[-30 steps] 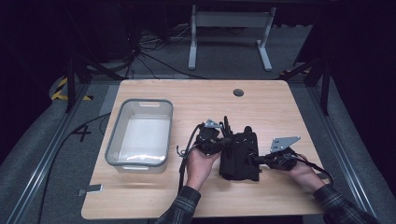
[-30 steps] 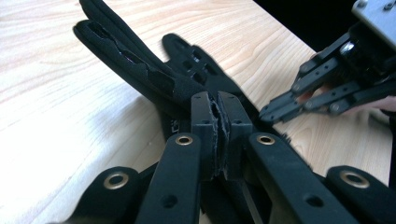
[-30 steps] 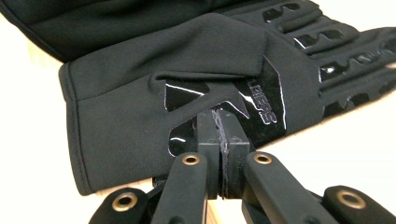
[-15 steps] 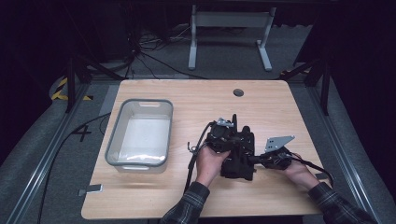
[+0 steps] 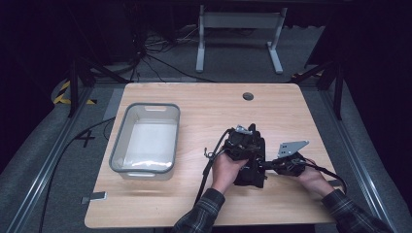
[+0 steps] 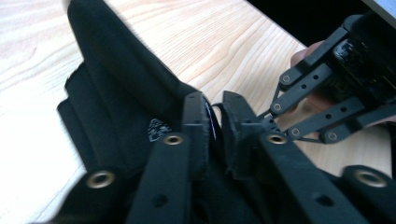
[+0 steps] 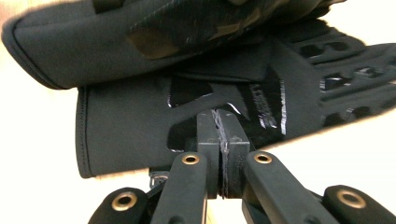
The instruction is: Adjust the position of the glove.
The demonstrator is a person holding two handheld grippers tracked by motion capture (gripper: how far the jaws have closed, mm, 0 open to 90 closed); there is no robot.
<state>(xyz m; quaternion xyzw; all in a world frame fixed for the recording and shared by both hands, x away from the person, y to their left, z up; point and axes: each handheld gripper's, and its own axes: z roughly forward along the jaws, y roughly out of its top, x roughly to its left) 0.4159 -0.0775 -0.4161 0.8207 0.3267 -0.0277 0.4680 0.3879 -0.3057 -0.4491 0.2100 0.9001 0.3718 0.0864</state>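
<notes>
Right now the whole matter turns on how the black gloves (image 5: 252, 165) lie between the two hands: the stacked pair sits on the worktop (image 5: 204, 111) right of centre, its long axis running away from the person, cuffs toward the near edge as far as I can tell. The left tongs (image 5: 245, 143) come at it from the near left and sit over its far half, so the left hand (image 5: 224, 170) is the one on top of the fabric. The right tongs (image 5: 266, 165) come in level from the right, at right angles to that long axis, meeting the pair's right edge.

From the right gripper view, the right tongs (image 7: 223, 135) are pressed together, pad against pad, right at the edge of the lower glove with the printed cuff (image 7: 187, 116); whether a sliver of fabric is pinched between them I cannot tell. In the left gripper view the left tongs (image 6: 214, 119) stand a narrow slit apart, having just been opening, with the upper glove (image 6: 121, 93) directly under and beyond the tips; the pads do not visibly bite it.

Well apart to the left lies the grey bin (image 5: 145, 141).
</notes>
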